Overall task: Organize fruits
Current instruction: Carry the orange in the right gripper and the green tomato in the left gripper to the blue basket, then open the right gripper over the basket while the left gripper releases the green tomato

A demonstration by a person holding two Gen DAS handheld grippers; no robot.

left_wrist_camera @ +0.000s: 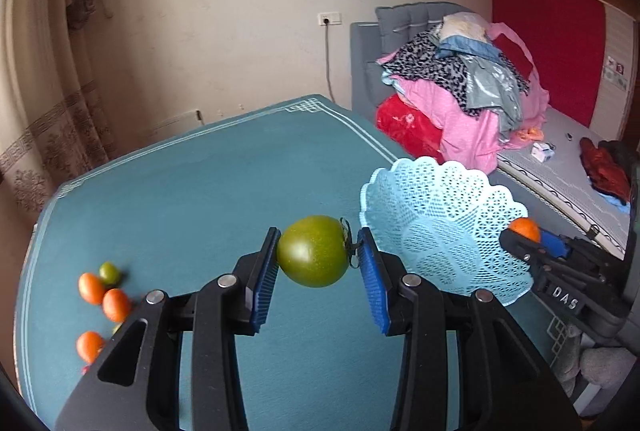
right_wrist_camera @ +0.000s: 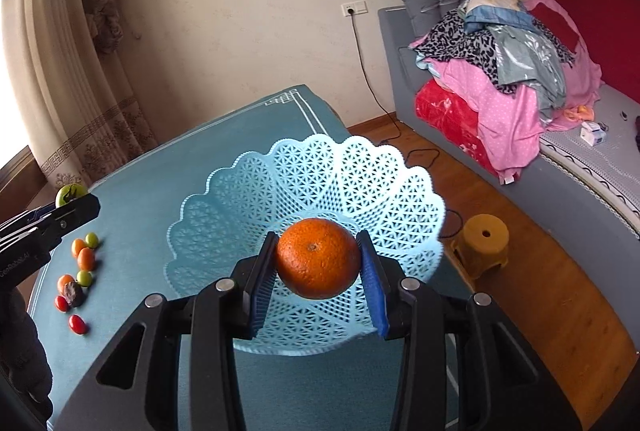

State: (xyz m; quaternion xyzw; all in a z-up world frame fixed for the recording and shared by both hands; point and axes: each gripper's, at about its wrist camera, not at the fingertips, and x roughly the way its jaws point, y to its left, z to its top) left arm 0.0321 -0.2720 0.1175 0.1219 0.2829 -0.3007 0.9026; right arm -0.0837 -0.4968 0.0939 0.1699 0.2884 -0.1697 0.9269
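Tools in both hands grip fruit above a teal counter (left_wrist_camera: 180,191). Left tool (left_wrist_camera: 318,257) clamps a green tomato (left_wrist_camera: 313,251) between blue pads, with a light blue lattice basket (left_wrist_camera: 448,231) to its right. Right tool (right_wrist_camera: 318,263) clamps an orange (right_wrist_camera: 318,258) over that basket. Small orange, green and red fruits (right_wrist_camera: 80,267) lie left of both.

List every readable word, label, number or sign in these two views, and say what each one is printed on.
"DAS": white letters on the black body of the right gripper, seen from the left wrist view.
Partly cut off at the picture's edge, roughly "enRobot.AI": small white print on the black body of the left gripper, seen from the right wrist view.
Too small to read: the print on the small white box on the grey bed.
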